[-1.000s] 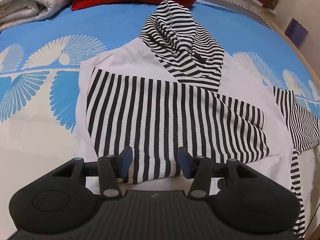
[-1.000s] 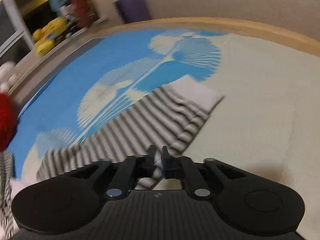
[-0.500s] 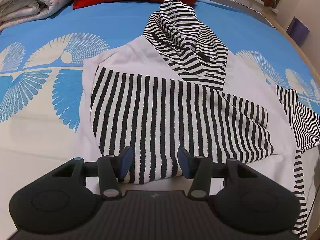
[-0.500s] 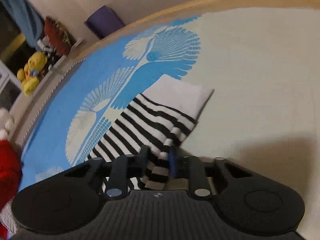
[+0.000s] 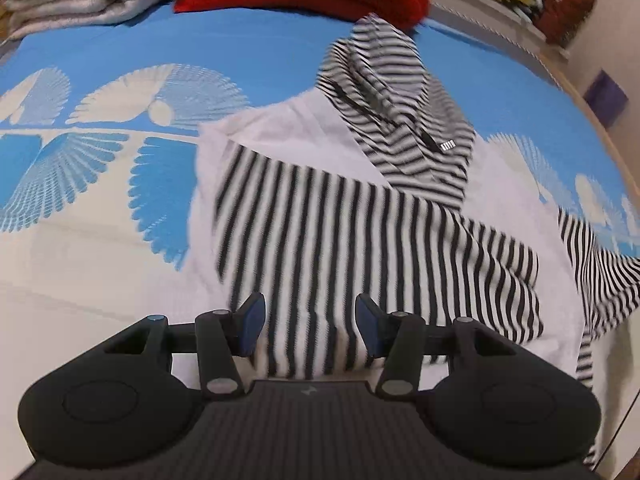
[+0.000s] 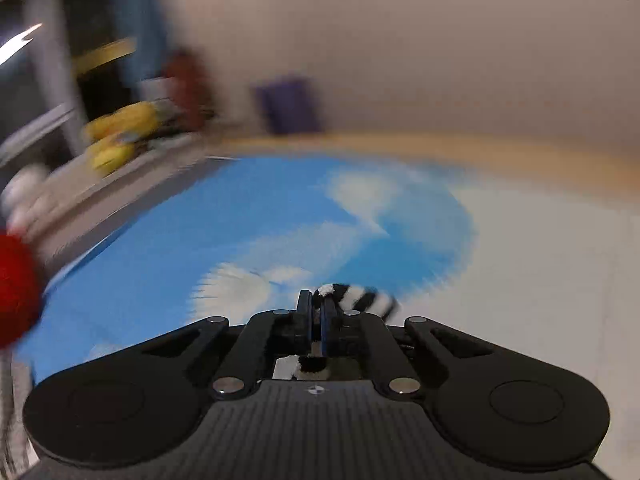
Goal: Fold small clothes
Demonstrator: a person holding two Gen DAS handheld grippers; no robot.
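While your right gripper [image 6: 316,312] pinches the striped sleeve [image 6: 360,300] thinly, a fast swing may slip it; your left gripper [image 5: 310,320] gapes wide over the hoodie [image 5: 360,220].

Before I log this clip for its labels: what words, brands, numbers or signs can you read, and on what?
No readable text in either view.
Small tag at the drawstring end on the striped hoodie: only short bars, no letters.
Small mark on the left gripper body: a symbol, not text.
Right view: too blurred.
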